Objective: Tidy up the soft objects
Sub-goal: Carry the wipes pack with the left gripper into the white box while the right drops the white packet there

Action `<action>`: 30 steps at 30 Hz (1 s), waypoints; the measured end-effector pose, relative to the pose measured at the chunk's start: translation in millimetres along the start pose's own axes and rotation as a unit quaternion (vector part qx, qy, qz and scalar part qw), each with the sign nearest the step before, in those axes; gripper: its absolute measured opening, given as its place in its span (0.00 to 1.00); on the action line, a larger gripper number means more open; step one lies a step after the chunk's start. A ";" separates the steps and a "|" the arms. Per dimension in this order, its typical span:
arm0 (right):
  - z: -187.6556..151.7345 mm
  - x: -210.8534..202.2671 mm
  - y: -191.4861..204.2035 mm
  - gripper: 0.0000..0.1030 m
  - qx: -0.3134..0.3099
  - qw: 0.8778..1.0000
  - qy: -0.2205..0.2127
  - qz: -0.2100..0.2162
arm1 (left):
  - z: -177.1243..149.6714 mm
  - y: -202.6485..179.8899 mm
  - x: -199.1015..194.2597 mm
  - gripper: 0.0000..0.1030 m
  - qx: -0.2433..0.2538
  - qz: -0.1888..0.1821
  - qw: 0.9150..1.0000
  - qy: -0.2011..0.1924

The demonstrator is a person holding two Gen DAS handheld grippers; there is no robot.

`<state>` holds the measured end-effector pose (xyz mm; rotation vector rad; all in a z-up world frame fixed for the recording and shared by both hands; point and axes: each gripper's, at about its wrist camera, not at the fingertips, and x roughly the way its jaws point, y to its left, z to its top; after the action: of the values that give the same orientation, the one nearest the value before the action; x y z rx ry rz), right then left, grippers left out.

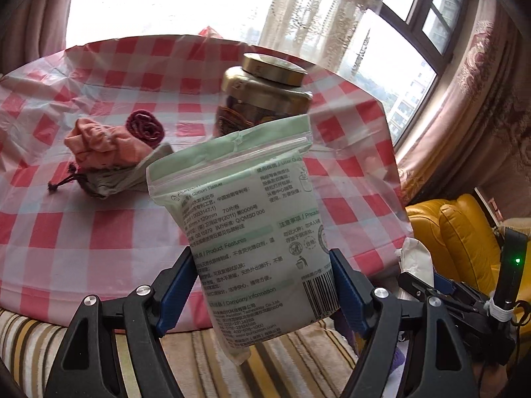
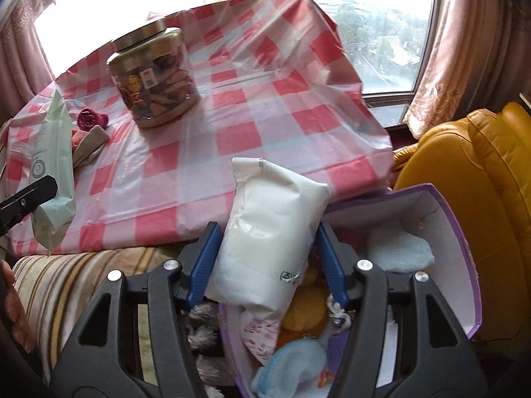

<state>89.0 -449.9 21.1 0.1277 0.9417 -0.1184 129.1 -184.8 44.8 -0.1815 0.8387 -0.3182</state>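
In the left wrist view the left tool [image 1: 264, 275] clamps a pale green cotton tissue pack [image 1: 247, 225] between its blue pads, held above the near edge of the table [image 1: 83, 225] with its red-checked cloth, where a pink cloth bundle [image 1: 103, 144], a dark red roll [image 1: 145, 126] and a gold-lidded jar [image 1: 265, 96] sit. In the right wrist view the right tool [image 2: 265, 262] grips a white soft pack [image 2: 268, 232] just over an open purple box [image 2: 444, 232] of plush things beside the table, with the green pack at far left.

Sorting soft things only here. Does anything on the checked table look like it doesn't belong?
Yes: the gold-lidded jar standing upright mid-table is hard, unlike the cloth pouches beside it. The green tissue pack and white pack are each gripped.
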 end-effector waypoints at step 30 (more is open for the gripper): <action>-52.7 -45.3 -201.1 0.77 0.151 0.975 0.009 -0.160 | -59.8 -239.1 54.5 0.76 0.229 -0.160 0.954 0.107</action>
<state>-11.0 -637.7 15.7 0.2573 0.9529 -0.5605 69.2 -429.8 34.7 0.1571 0.9257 -0.8395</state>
